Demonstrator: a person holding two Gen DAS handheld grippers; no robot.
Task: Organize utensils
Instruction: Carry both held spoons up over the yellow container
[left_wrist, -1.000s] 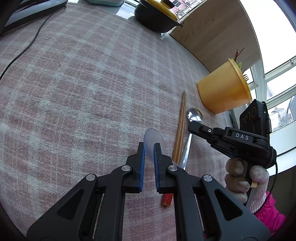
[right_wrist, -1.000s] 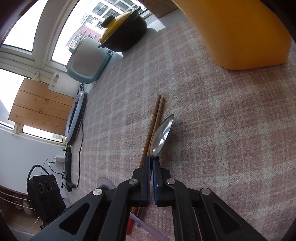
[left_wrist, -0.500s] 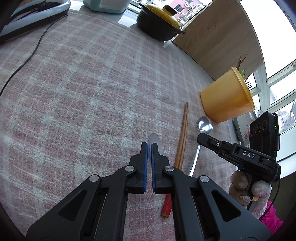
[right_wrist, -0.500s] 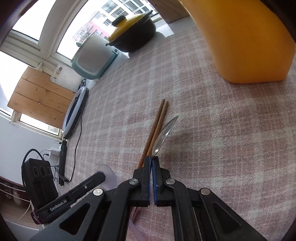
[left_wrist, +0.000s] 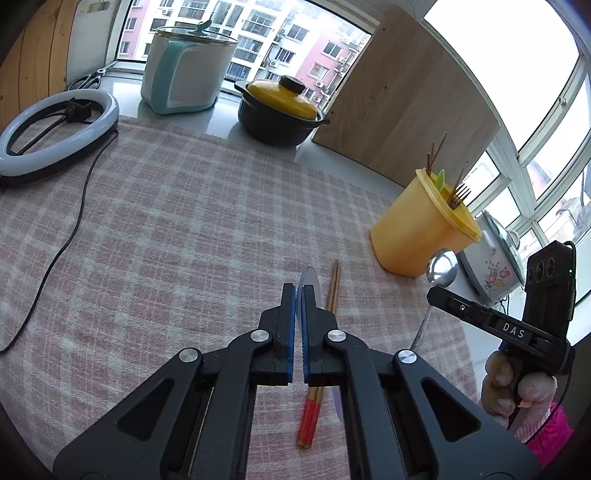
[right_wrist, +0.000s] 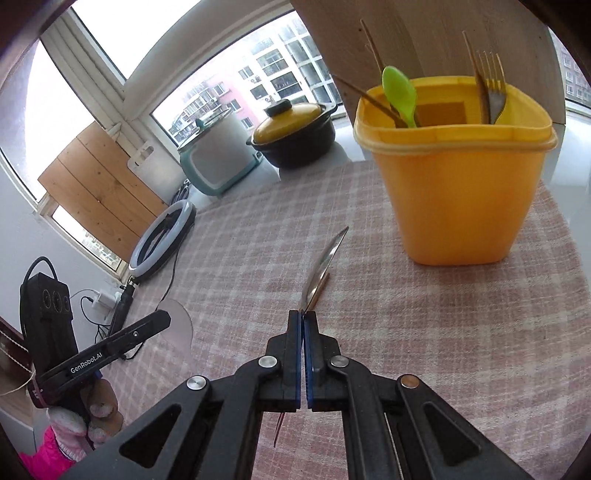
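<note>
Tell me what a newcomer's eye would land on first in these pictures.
The yellow utensil holder at the checked cloth's far right, holding a green spoon, a fork and chopsticks. Next, two spoons lifted off the table: a metal spoon in the right gripper, a clear plastic spoon in the left gripper. Red-tipped chopsticks lie between.

Your left claw (left_wrist: 299, 295): black angular arms, blue pads on inner faces, round silver screws at pivots. Your right claw (right_wrist: 303, 317): same black build, blue pads, silver screws. From opposite views: "DAS" in white on right unit's side bar, "GenRobot.AI" on left unit's bar; black camera block with three lenses behind each, thin black cable trailing. You wear whitish-pink fuzzy gloves (left_wrist: 524, 391), bright pink sleeves (left_wrist: 550, 432).
</note>
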